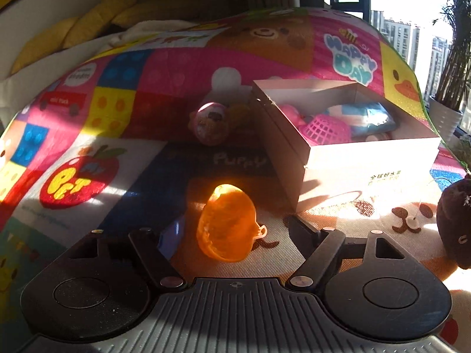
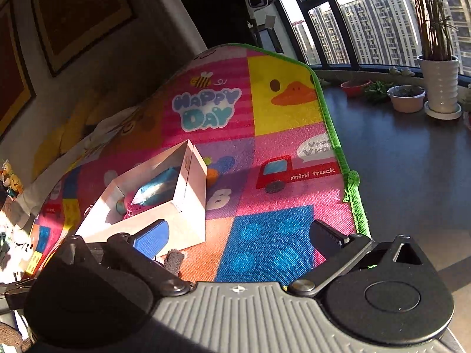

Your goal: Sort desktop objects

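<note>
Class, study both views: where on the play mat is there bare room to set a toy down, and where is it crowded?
Free: the blue square and truck patch between the white box and the green edge. Crowded: the box's other side, with orange shell and round toy.

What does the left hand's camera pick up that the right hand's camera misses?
Only the left view shows the orange translucent shell between the left gripper fingers, a round bear toy beside the box, and a dark plush at the right edge. Only the right view shows the open, empty right gripper, the mini truck print and floor pots. Both show the white box and play mat.
</note>
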